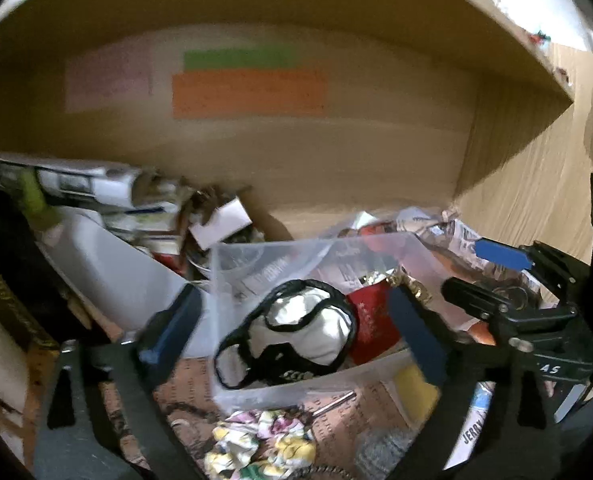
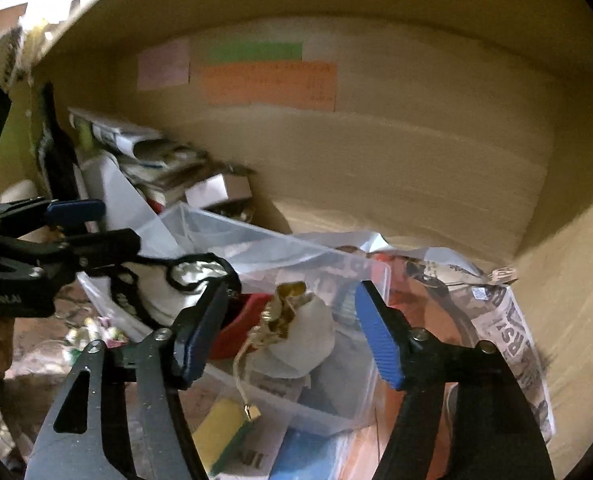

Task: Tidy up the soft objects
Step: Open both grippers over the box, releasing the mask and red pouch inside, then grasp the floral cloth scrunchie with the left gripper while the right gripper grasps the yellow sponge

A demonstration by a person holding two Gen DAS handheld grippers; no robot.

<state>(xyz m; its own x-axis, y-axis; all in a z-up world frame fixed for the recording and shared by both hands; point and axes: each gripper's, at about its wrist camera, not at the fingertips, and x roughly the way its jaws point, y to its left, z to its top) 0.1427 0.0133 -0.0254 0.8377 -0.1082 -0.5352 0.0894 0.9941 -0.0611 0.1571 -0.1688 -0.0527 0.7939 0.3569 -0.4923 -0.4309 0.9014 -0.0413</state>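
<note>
Clear plastic bin [image 1: 256, 390] ahead of both grippers, holding white satin eye mask with black trim [image 1: 304, 328], cream drawstring pouch [image 2: 300, 340] and red box [image 1: 370, 320].

Left gripper [image 1: 292, 332]: jaws wide apart, empty, mask between them untouched.

Right gripper [image 2: 292, 344]: jaws parted, empty, pouch between them.

Crumpled newspaper [image 2: 512, 320] right; stacked papers [image 2: 136, 148] left; floral cloth [image 1: 256, 444] nearer, outside bin.

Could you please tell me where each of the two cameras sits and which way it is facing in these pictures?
Left wrist: sits on the left gripper, looking forward and down into the clear plastic bin holding a white eye mask; its own open fingers and the right gripper show.
Right wrist: sits on the right gripper, looking over a white drawstring pouch in the bin; the left gripper shows.
Shared: bin, mask, orange note on the back wall.
</note>
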